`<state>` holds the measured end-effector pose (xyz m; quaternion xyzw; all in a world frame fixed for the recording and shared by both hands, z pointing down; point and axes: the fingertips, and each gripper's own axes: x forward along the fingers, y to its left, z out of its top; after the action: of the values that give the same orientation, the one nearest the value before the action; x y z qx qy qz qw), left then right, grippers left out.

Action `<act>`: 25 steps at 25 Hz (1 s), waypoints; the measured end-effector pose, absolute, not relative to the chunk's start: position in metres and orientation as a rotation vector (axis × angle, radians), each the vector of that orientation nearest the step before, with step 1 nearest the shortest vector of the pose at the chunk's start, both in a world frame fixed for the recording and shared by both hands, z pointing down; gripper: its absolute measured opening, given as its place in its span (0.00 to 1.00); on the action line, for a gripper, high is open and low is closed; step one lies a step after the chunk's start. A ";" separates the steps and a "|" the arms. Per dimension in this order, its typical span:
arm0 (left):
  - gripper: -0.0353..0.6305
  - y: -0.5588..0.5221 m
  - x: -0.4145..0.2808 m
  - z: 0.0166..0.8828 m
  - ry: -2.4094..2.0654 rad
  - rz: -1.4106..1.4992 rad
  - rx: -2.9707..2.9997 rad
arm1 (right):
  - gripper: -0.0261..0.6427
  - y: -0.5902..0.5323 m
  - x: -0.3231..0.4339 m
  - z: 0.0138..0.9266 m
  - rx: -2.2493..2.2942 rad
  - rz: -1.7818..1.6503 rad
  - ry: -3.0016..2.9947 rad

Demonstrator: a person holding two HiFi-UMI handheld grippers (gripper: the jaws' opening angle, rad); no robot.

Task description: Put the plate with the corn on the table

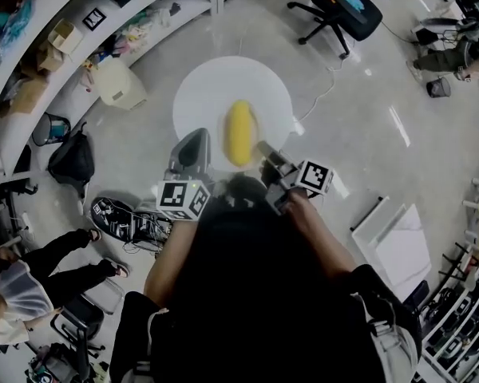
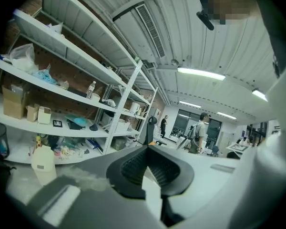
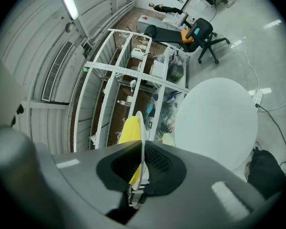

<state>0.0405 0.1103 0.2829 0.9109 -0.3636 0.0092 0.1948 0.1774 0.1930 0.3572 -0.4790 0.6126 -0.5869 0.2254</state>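
Steel shelving rings a pale floor; below stands a round white counter (image 1: 199, 86). The plate (image 3: 141, 125) hangs above it with the corn (image 1: 239, 132) on top. It looks thin, stiff, slick and probably light, so it's best pinched at the rim. The right claw (image 3: 141, 144) is clamped there, nearly closed. The left claw (image 2: 148, 149) is closed and empty.

Grey tongs (image 1: 193, 144) — marker cubes (image 1: 184, 200), black top (image 1: 255, 294)
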 end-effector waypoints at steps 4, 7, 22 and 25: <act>0.06 0.099 0.038 0.286 -1.102 0.016 2.508 | 0.08 0.175 0.181 0.361 -1.303 -1.660 1.747; 0.06 0.092 0.038 0.288 -1.157 0.003 2.478 | 0.08 0.160 0.181 0.358 -1.258 -1.652 1.820; 0.06 0.070 -0.013 0.288 -1.422 -0.044 2.333 | 0.08 0.115 0.139 0.365 -1.060 -1.780 1.995; 0.06 0.065 -0.026 0.294 -1.429 -0.037 2.332 | 0.08 0.103 0.126 0.364 -1.007 -1.751 2.038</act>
<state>-0.0255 0.0647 0.2937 0.8350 -0.5117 -0.0131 0.2018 0.1264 0.1033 0.3642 -0.3478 0.7036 -0.6047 0.1357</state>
